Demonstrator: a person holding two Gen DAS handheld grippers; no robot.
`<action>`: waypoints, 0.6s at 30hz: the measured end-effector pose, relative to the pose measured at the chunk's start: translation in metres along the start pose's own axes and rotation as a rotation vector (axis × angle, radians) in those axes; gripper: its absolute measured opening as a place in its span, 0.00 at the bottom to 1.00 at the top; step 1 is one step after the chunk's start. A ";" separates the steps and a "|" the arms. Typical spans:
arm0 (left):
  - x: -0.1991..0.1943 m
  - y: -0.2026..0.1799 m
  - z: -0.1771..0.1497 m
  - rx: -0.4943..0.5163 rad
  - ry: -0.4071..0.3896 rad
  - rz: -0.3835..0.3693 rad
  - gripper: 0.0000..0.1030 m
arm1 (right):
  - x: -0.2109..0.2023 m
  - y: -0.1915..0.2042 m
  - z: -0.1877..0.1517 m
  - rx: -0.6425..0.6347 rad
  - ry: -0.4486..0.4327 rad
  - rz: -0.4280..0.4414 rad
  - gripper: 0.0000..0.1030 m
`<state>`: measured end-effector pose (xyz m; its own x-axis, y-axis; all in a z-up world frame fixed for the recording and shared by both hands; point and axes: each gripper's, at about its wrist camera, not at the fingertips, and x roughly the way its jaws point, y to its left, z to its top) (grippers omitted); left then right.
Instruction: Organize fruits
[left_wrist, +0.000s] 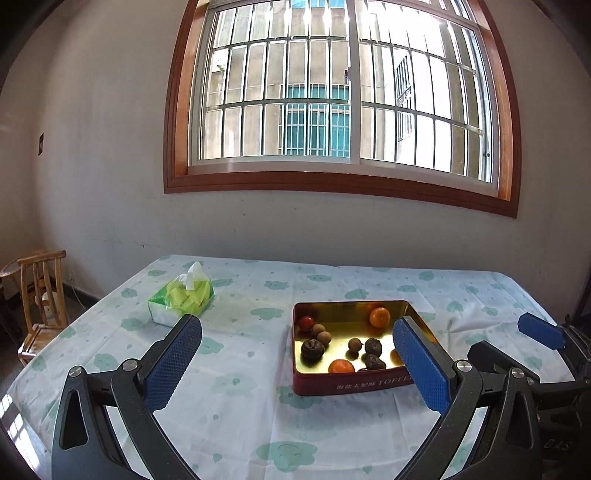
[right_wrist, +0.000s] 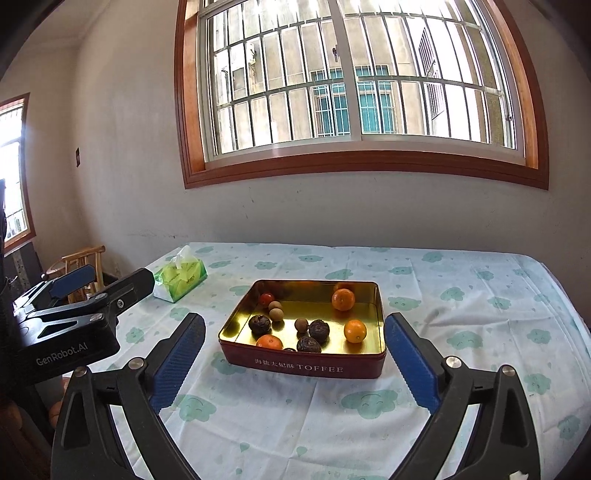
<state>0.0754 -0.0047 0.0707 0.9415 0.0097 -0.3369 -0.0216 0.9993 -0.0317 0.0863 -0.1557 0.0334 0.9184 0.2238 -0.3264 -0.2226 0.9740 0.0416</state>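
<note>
A red toffee tin (right_wrist: 306, 365) with a gold inside stands on the table; it also shows in the left wrist view (left_wrist: 354, 386). In it lie three oranges (right_wrist: 343, 299), a small red fruit (right_wrist: 266, 298), three brown longans (right_wrist: 276, 314) and several dark wrinkled fruits (right_wrist: 319, 329). My left gripper (left_wrist: 297, 354) is open and empty, held above the cloth left of the tin. My right gripper (right_wrist: 293, 350) is open and empty, held just in front of the tin with the tin between its fingers' line of sight.
A green tissue pack (left_wrist: 181, 297) lies at the table's back left. The cloud-print tablecloth (right_wrist: 461, 295) covers the table. A wooden chair (left_wrist: 40, 299) stands left of the table. A wall with a barred window is behind.
</note>
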 end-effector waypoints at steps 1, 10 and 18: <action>-0.004 -0.001 -0.001 0.003 -0.008 0.004 1.00 | -0.003 0.002 0.000 -0.006 -0.006 -0.006 0.95; -0.025 -0.001 -0.003 0.010 -0.041 0.023 1.00 | -0.025 0.011 0.000 -0.016 -0.041 -0.038 0.98; -0.035 0.002 -0.011 -0.006 -0.062 0.050 1.00 | -0.035 0.018 -0.002 -0.019 -0.055 -0.078 0.99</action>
<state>0.0385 -0.0036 0.0726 0.9581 0.0620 -0.2796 -0.0709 0.9972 -0.0217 0.0495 -0.1458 0.0440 0.9496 0.1498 -0.2755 -0.1559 0.9878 -0.0003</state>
